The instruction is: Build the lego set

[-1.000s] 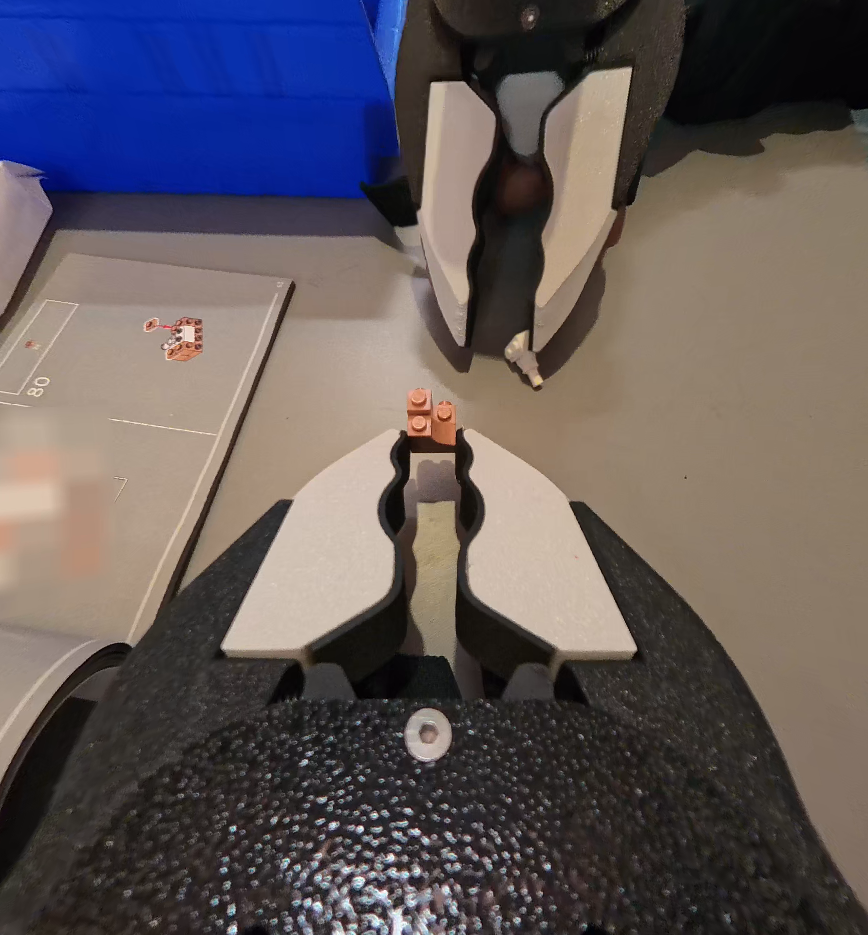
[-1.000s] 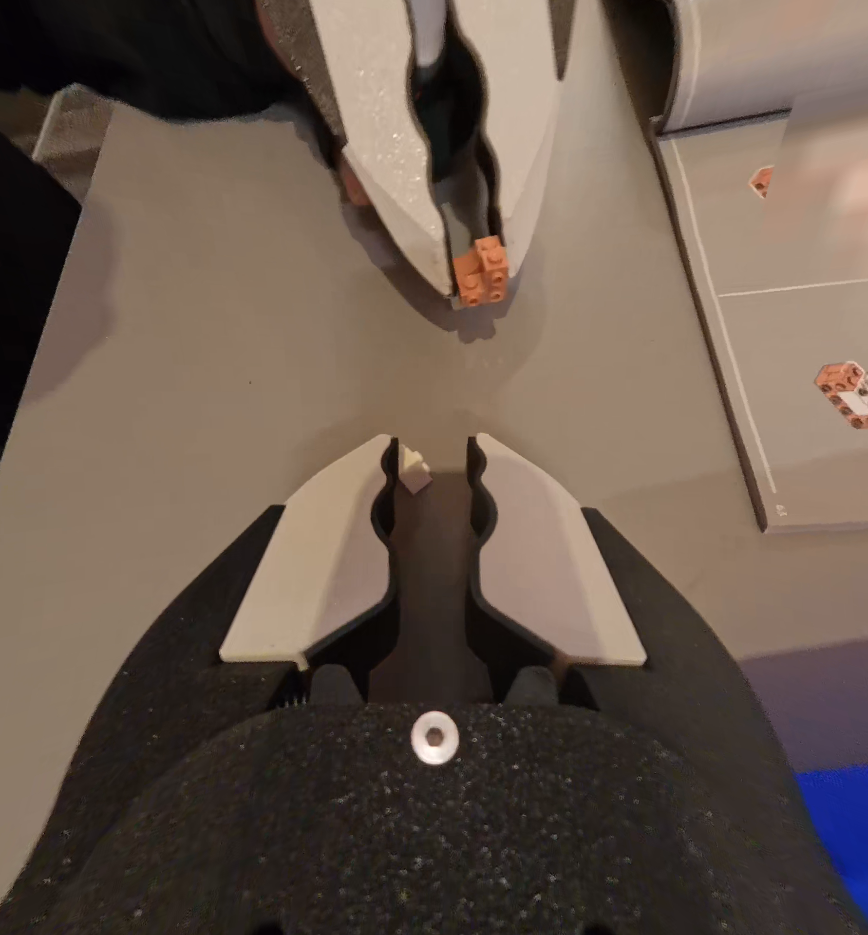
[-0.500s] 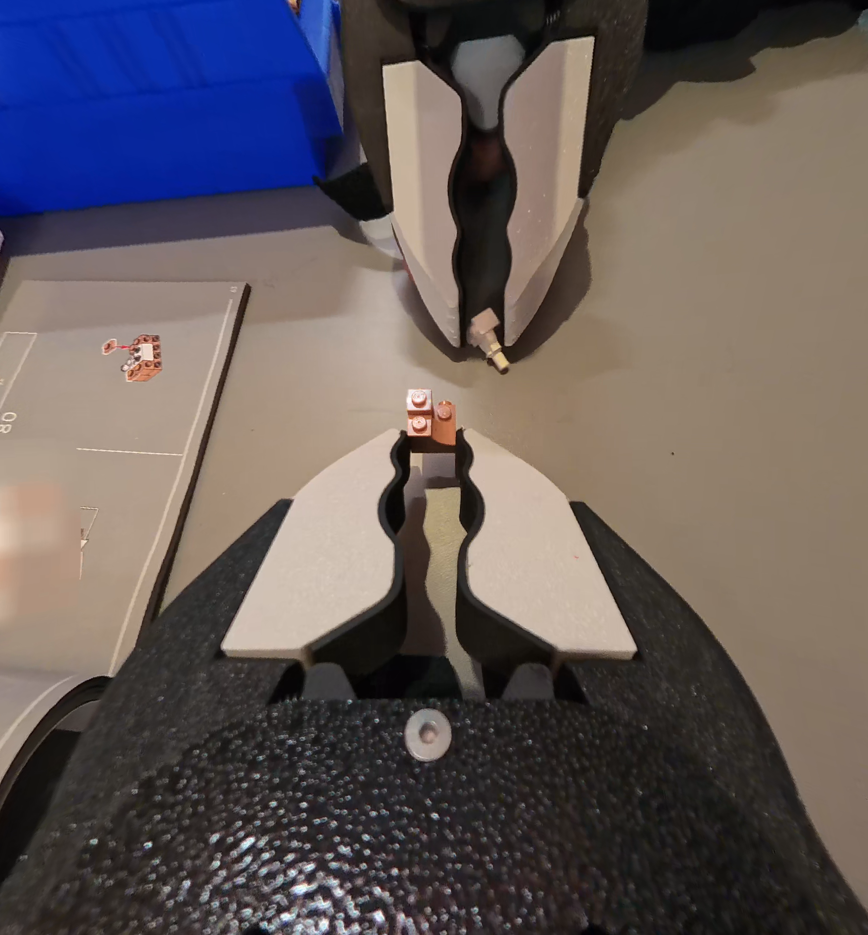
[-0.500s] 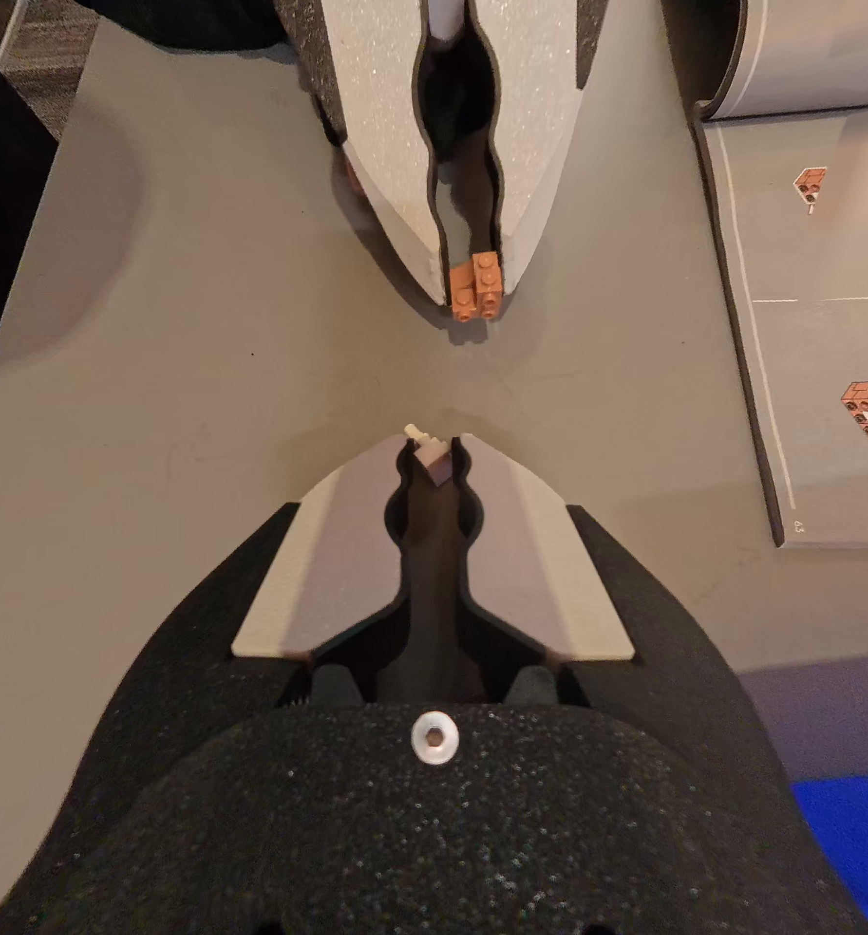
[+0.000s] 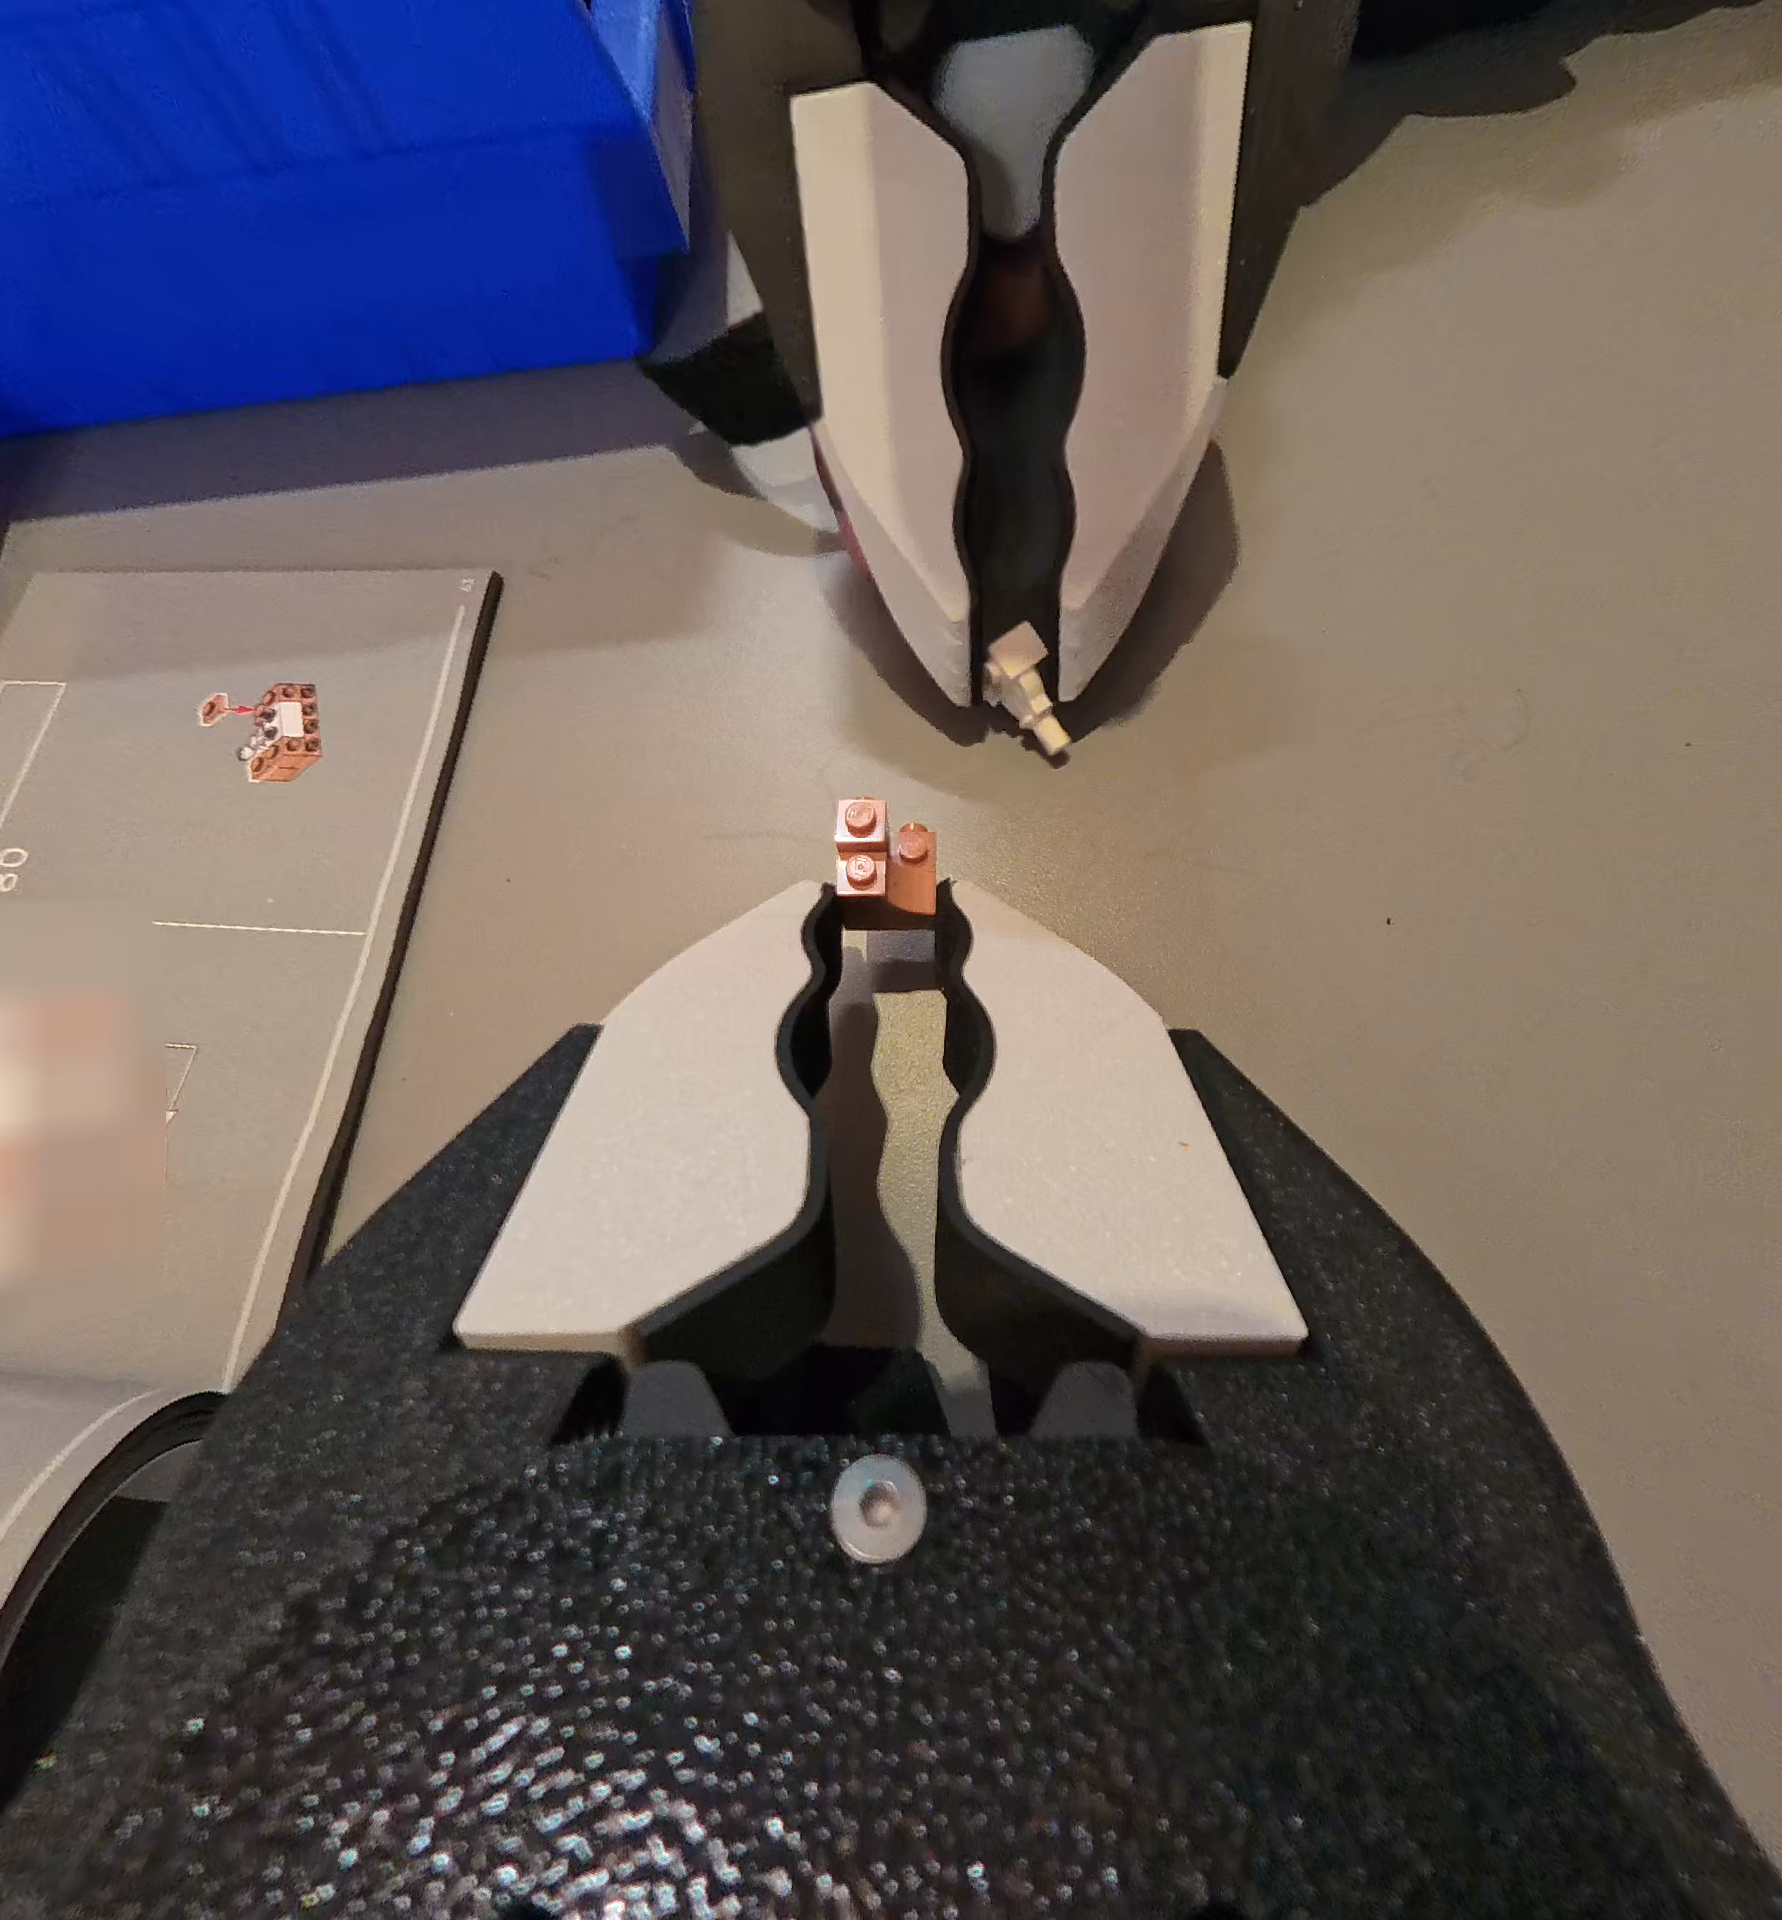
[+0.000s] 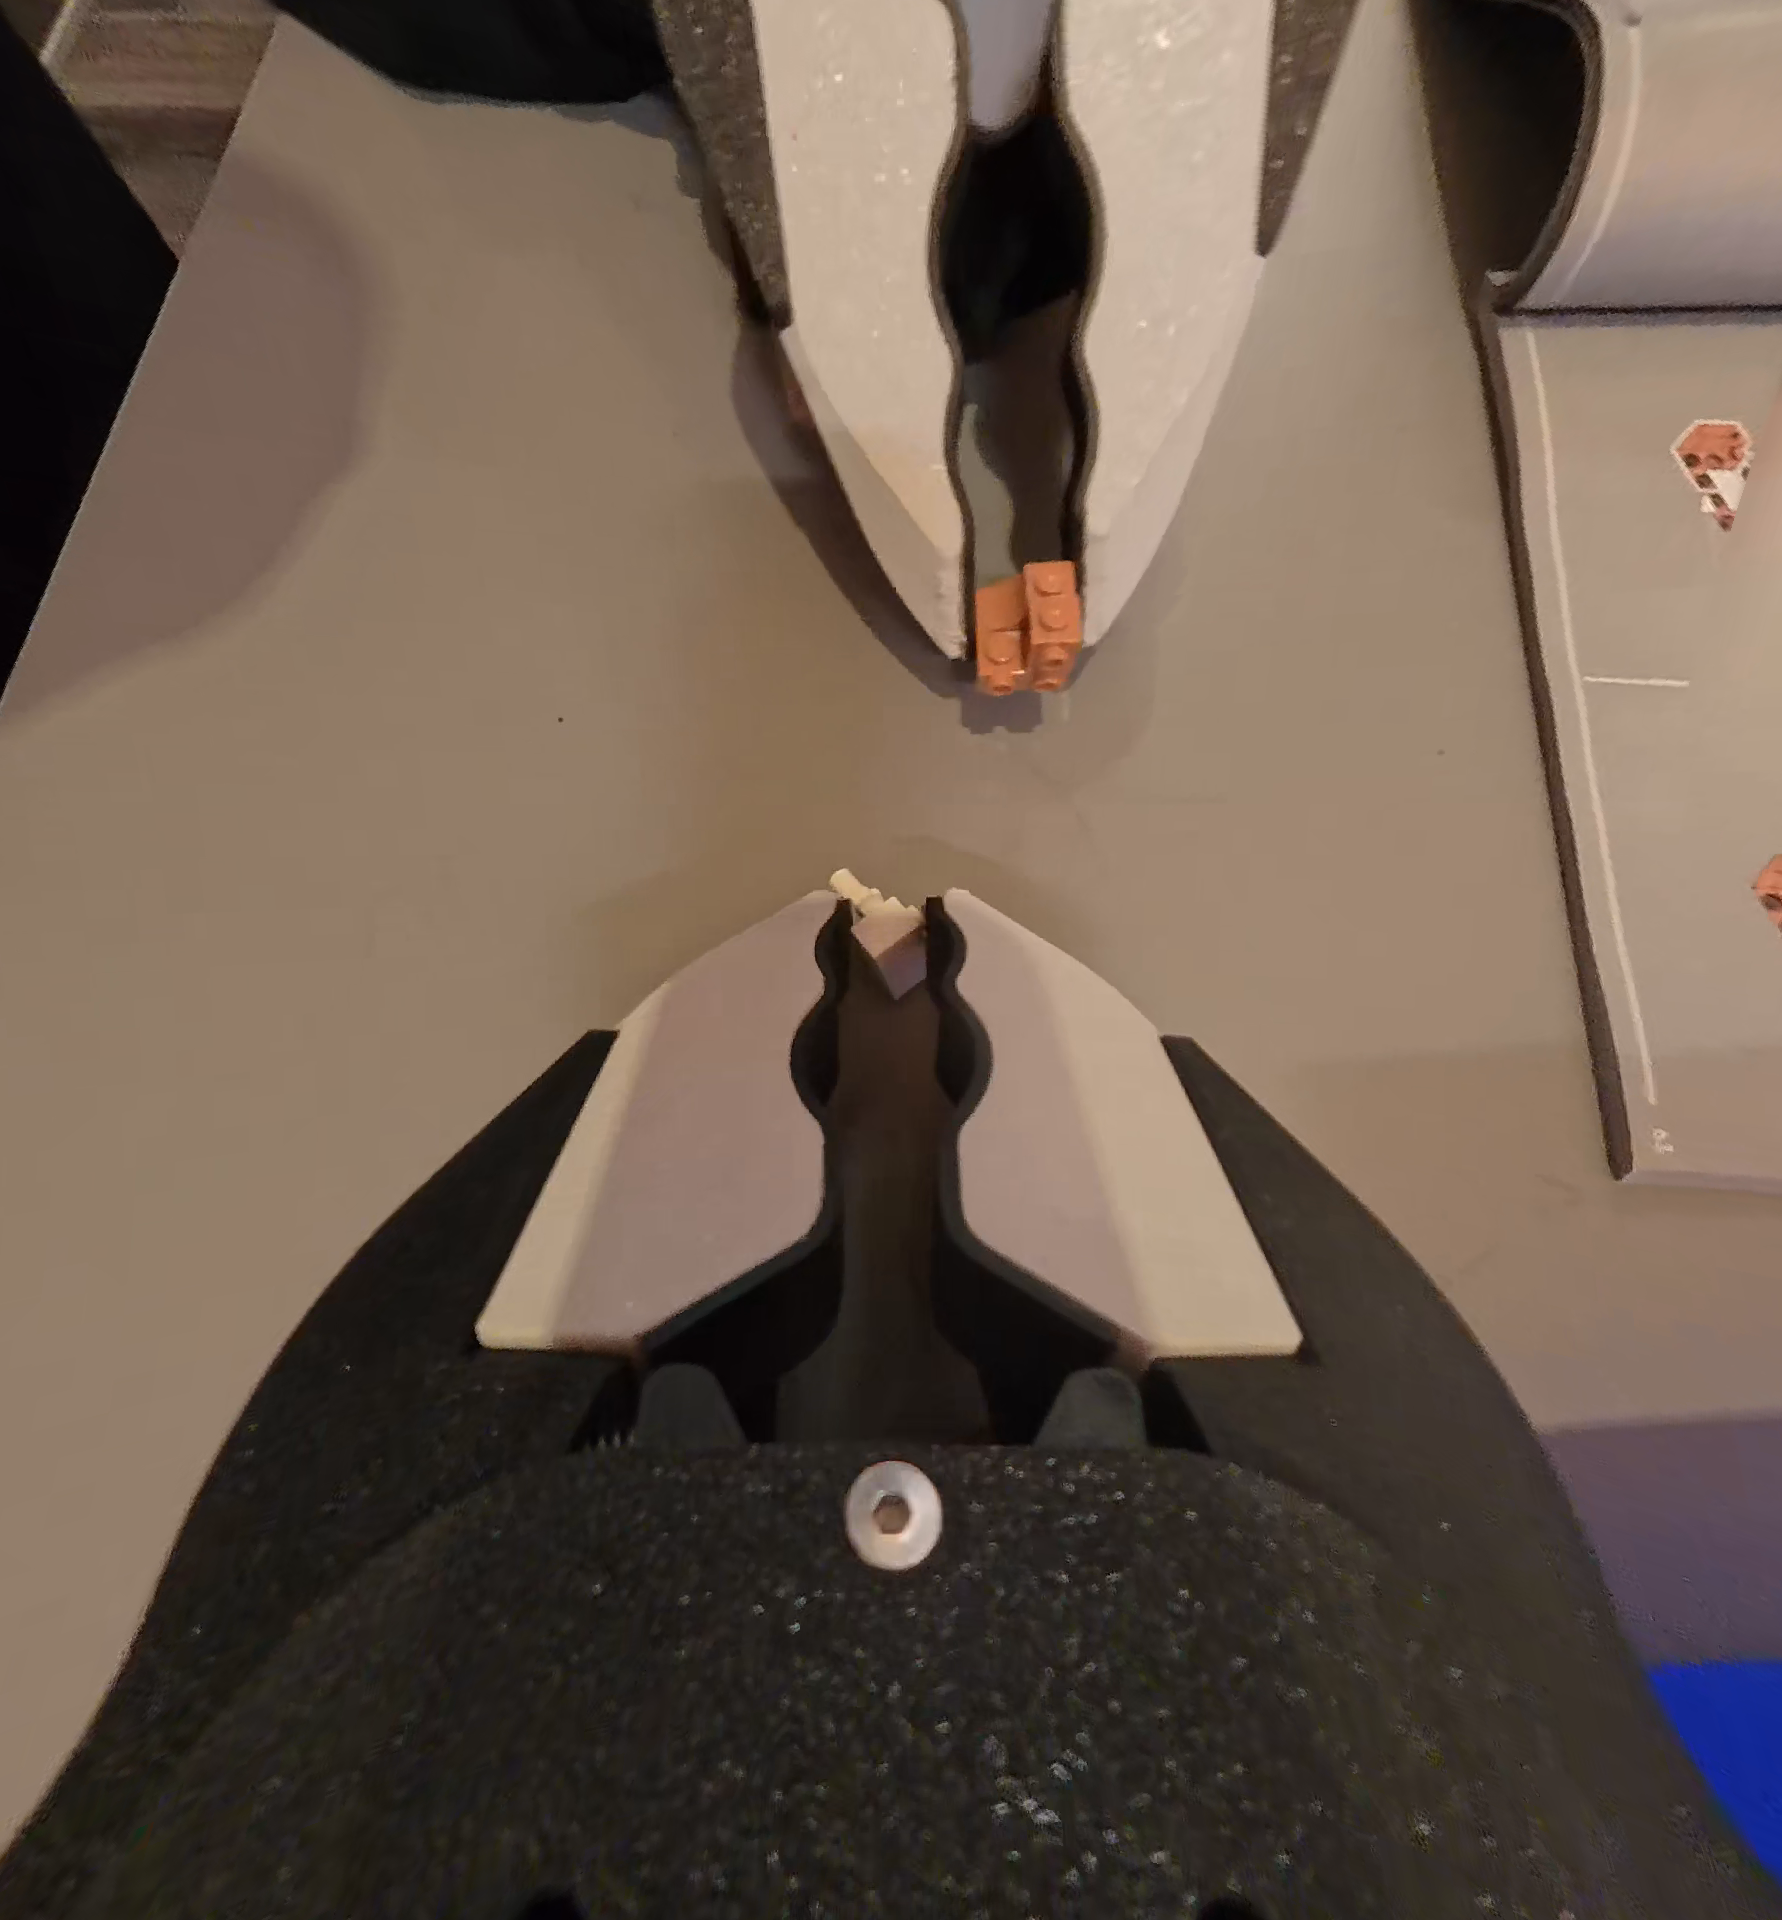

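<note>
— Right, where do your two tools stand?

— Your left tool is pinching a small brown brick assembly, both pads pressed on its base, studs poking out past the tips. Your right tool is clamped on a small cream-white piece that sits askew between the pads, its thin peg sticking out to the left of the tips.

— And how do they sit to each other?

— Tip to tip, near but apart, both just above the grey surface. The peg does not touch the brown bricks.

— What lies around them?

— An open instruction booklet lies flat on the surface to your left tool's left, well apart from it. A blue bin stands beyond the booklet, at the far edge.

— So which step am I in?

— Both parts are gripped and facing each other, so it looks like the lining-up stage. The cream piece is tilted, so squaring its peg to the bricks would likely take care.
</note>
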`<state>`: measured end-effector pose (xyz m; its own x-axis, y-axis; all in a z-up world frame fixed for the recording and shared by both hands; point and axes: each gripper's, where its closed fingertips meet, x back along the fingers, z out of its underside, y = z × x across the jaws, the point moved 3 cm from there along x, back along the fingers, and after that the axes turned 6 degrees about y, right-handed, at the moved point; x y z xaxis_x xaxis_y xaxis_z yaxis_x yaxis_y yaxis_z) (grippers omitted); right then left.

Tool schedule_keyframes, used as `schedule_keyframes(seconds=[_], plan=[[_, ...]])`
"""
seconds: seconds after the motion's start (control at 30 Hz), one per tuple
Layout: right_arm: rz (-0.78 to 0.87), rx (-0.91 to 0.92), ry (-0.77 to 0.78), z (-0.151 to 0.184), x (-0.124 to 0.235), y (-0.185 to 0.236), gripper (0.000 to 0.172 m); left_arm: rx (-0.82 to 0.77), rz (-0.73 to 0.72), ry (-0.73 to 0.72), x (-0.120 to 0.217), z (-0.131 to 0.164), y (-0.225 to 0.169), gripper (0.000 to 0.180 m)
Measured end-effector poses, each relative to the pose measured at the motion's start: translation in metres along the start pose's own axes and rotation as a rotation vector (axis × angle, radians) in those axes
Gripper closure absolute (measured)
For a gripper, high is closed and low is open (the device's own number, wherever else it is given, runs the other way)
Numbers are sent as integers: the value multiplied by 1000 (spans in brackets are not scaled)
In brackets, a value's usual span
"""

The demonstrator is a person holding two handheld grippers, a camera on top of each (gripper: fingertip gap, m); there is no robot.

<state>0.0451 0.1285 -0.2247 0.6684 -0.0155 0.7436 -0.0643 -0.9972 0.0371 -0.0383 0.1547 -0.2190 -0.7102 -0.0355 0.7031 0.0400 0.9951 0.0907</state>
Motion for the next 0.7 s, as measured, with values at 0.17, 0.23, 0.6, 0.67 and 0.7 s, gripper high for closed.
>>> schedule_keyframes(seconds=[0.17, 0.23, 0.6, 0.67, 0.7], plan=[[2, 36, -10, -2, -1, 3, 158, -1, -1, 2, 0, 0, 0, 164], [4, 36, -28, -4, 1, 3, 158, 0, 0, 2, 0, 0, 0, 164], [201, 223, -153, -18, 7, -5, 158, 15, 8, -9, 1, -1, 1, 164], [217, 223, -137, -18, 6, -6, 158, 15, 8, -9, 1, -1, 1, 164], [226, 221, -128, -17, 5, -7, 158, 13, 7, -8, 1, -1, 1, 164]])
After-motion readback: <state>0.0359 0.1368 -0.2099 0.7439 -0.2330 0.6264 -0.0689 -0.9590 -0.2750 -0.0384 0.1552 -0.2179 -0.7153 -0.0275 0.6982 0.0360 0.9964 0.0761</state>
